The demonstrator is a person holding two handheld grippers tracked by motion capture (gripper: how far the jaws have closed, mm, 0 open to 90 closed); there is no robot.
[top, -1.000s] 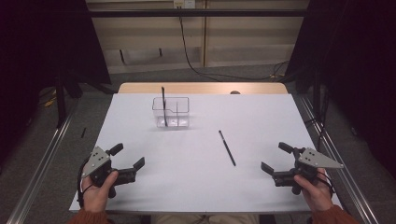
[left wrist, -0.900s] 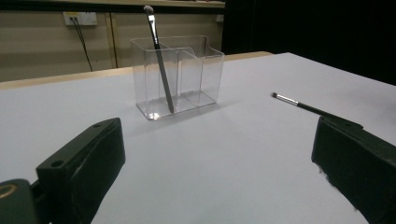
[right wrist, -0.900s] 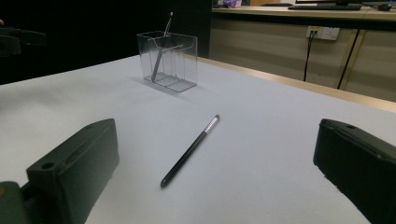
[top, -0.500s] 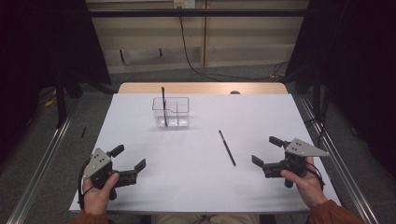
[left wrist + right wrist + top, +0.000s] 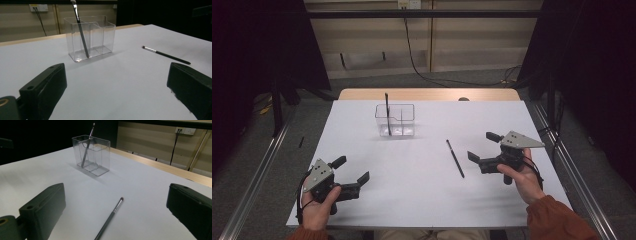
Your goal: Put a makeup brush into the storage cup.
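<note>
We held both tongs open and empty. The brush (image 5: 455, 158) lay flat on the table (image 5: 412, 170), just left of the right tongs (image 5: 481, 149), its long axis running away from us. The left tongs (image 5: 351, 170) sat well apart from it.

The right gripper (image 5: 482, 149) moves in from the table's right edge toward the loose brush (image 5: 455, 158) lying flat on the white table (image 5: 422, 200). It now sits forward and to the left of where it was a second ago, near the brush but apart from it, with the jaws wide apart. In the right gripper view the brush (image 5: 109, 218) lies between the two jaws, its bristle end pointing away. The right hand (image 5: 522, 177) and its orange sleeve (image 5: 557, 220) reach farther onto the table than before. The left gripper (image 5: 353, 170) drifts slightly forward, jaws spread.
</note>
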